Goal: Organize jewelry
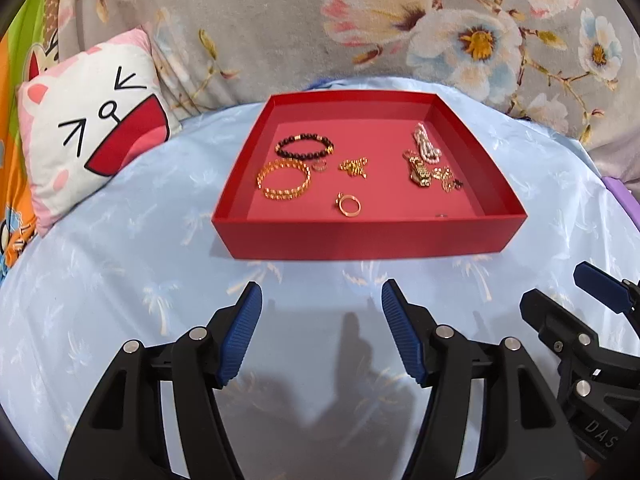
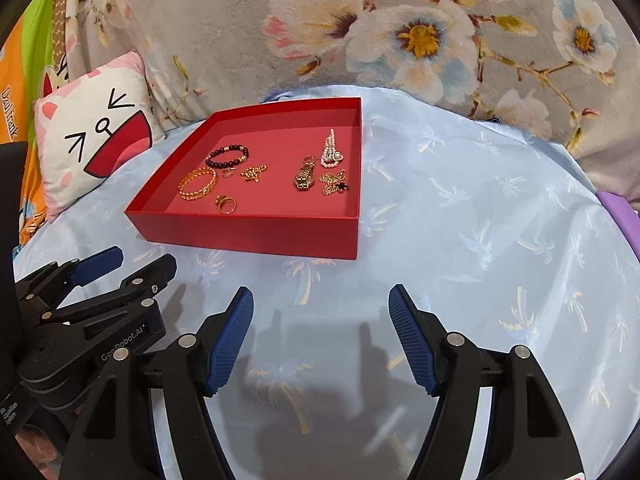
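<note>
A shallow red tray (image 1: 368,236) sits on the pale blue sheet, just beyond both grippers. Inside it lie a black bead bracelet (image 1: 306,146), a gold chain bracelet (image 1: 284,180), a gold ring (image 1: 349,205), a small gold chain (image 1: 354,166), a pearl strand (image 1: 426,144), a gold watch (image 1: 418,174) and a gold necklace (image 1: 450,180). My left gripper (image 1: 322,286) hovers open over the sheet in front of the tray, nothing between its blue pads. My right gripper (image 2: 321,289) is open too, empty, with the tray (image 2: 248,236) ahead to its left.
A cat-face cushion (image 1: 92,120) leans at the back left. A grey floral blanket (image 1: 280,28) rises behind the tray. The blue sheet (image 2: 480,220) stretches bare to the right of the tray, and a purple edge (image 2: 618,206) shows at the far right.
</note>
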`<state>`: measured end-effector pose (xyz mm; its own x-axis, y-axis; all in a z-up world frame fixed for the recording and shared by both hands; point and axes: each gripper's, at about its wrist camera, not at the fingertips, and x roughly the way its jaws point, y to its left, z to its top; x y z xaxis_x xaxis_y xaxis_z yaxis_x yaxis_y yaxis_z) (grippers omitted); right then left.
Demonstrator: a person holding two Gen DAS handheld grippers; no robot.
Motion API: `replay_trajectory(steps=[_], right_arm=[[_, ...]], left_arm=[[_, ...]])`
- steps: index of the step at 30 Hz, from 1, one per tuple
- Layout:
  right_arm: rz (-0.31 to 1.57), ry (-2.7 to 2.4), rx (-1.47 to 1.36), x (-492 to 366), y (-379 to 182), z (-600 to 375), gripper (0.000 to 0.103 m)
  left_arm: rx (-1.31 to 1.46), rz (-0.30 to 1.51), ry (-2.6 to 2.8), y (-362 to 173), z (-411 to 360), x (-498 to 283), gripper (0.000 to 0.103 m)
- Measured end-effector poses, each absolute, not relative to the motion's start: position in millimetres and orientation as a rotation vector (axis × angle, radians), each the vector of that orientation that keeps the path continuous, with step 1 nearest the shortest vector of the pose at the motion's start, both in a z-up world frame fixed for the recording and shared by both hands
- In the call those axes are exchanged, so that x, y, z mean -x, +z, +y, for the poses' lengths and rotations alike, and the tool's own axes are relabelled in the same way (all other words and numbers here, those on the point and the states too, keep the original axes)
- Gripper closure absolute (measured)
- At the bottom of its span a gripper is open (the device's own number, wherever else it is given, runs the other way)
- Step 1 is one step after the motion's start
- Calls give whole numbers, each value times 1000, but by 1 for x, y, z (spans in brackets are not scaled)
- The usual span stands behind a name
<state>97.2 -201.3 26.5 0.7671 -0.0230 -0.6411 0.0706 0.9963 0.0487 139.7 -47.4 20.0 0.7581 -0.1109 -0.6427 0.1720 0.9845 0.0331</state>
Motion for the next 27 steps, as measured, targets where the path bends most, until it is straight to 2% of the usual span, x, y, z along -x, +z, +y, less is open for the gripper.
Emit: replay_trajectory(steps=[6, 11, 27], right_arm=[[694, -64, -49, -92, 21, -194, 29], [688, -87, -44, -87, 18, -194, 28], [702, -132, -43, -82, 15, -194, 24]], left_arm=[[-93, 699, -160, 14, -48, -134, 39], [-86, 675, -143, 16, -45, -126, 28], [-101, 684, -111, 14, -44, -120, 24]])
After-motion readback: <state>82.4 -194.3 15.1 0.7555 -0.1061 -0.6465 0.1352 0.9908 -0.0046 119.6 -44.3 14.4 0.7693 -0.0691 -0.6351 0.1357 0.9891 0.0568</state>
